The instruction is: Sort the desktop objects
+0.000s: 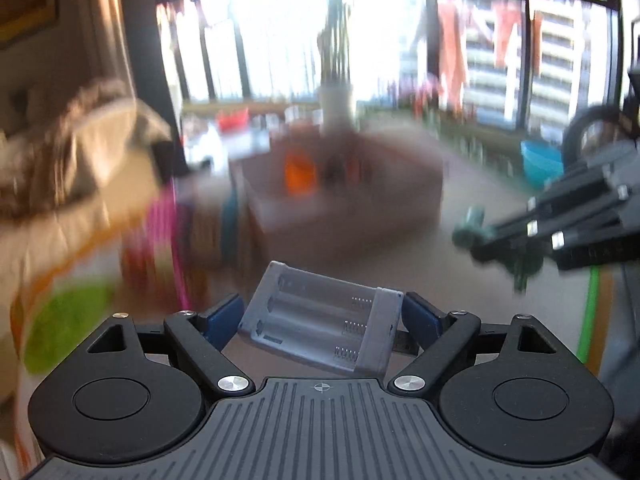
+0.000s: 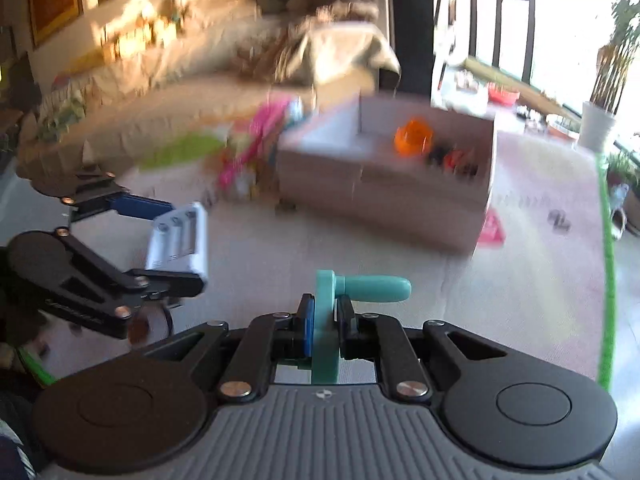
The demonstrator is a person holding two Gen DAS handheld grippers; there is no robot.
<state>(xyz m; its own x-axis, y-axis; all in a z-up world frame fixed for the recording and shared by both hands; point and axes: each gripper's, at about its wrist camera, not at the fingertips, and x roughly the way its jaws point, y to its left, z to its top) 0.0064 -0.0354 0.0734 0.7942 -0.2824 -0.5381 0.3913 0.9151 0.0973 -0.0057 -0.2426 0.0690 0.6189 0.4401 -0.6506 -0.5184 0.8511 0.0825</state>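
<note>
My left gripper (image 1: 322,318) is shut on a grey battery holder (image 1: 320,320) with three slots and holds it above the table. It also shows in the right wrist view (image 2: 180,240), at the left. My right gripper (image 2: 325,320) is shut on a teal plastic handle piece (image 2: 360,286), gripping its flat disc with the peg pointing right. That gripper shows at the right of the left wrist view (image 1: 500,240). A cardboard box (image 2: 384,196) with an orange object (image 2: 414,136) and dark small items inside stands ahead of both grippers.
Pink and green packages (image 2: 248,152) lie left of the box. A sofa with a blanket (image 2: 340,48) is behind. A green strip (image 2: 608,280) marks the mat's right edge. A blue bowl (image 1: 542,162) sits far right. Windows and a potted plant (image 2: 600,120) are beyond.
</note>
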